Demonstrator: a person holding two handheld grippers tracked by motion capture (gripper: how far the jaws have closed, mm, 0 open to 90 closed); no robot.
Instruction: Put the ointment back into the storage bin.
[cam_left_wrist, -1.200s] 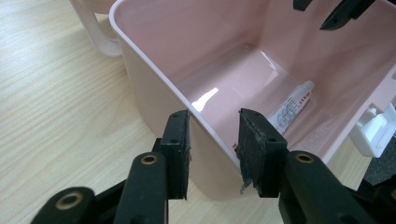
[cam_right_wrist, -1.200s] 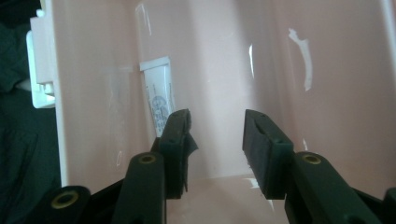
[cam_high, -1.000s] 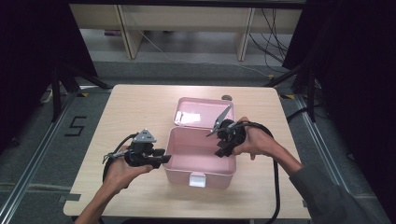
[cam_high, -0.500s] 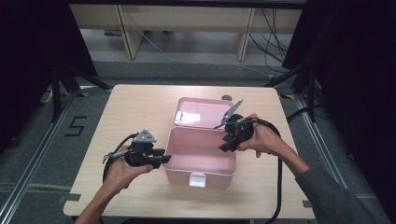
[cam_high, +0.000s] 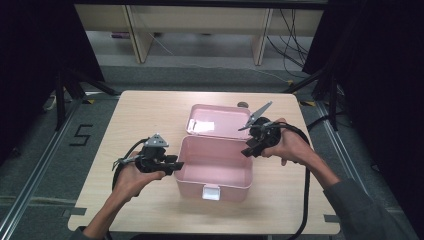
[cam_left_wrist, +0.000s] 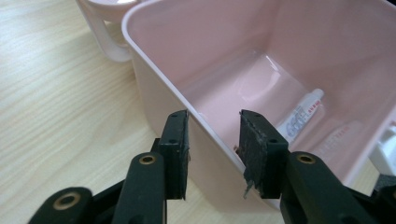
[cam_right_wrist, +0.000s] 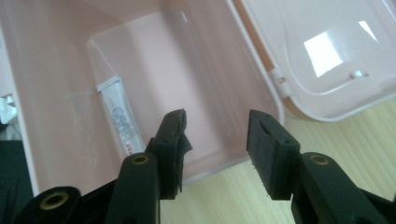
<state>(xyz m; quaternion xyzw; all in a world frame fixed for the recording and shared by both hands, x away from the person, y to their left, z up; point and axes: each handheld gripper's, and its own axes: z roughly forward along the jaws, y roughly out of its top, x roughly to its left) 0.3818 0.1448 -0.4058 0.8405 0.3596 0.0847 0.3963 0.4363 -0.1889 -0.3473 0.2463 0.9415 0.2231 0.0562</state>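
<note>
Compared with the earlier frames, the right gripper (cam_high: 248, 149) is sitting farther out toward the right edge of the pink plastic box (cam_high: 214, 170), having drawn back from over the box's middle, and its grey plate is now tilting up and away; the left gripper (cam_high: 175, 165) is staying where it was at the box's left wall, and the box with its lid (cam_high: 218, 121) is lying unmoved on the wooden table (cam_high: 135, 117). In the left gripper view the left gripper (cam_left_wrist: 214, 140) is standing partly open with the rim of the box (cam_left_wrist: 154, 79) running between its two pads, one pad outside the wall and one inside; whether the pads are pressing on the wall I cannot tell. In the right gripper view the right gripper (cam_right_wrist: 215, 135) is hanging open and holding nothing, its jaws hovering over the near corner of the box (cam_right_wrist: 56, 56), beside the hinge. The box is sitting open near the middle of the table, its lid folded back flat behind it, a light patch shining on the lid's inner face. Inside the box a small white tube (cam_right_wrist: 122, 122) with blue print is lying flat on the floor against one side wall; the same tube (cam_left_wrist: 301, 114) is showing in the left gripper view at the far side of the floor
</note>
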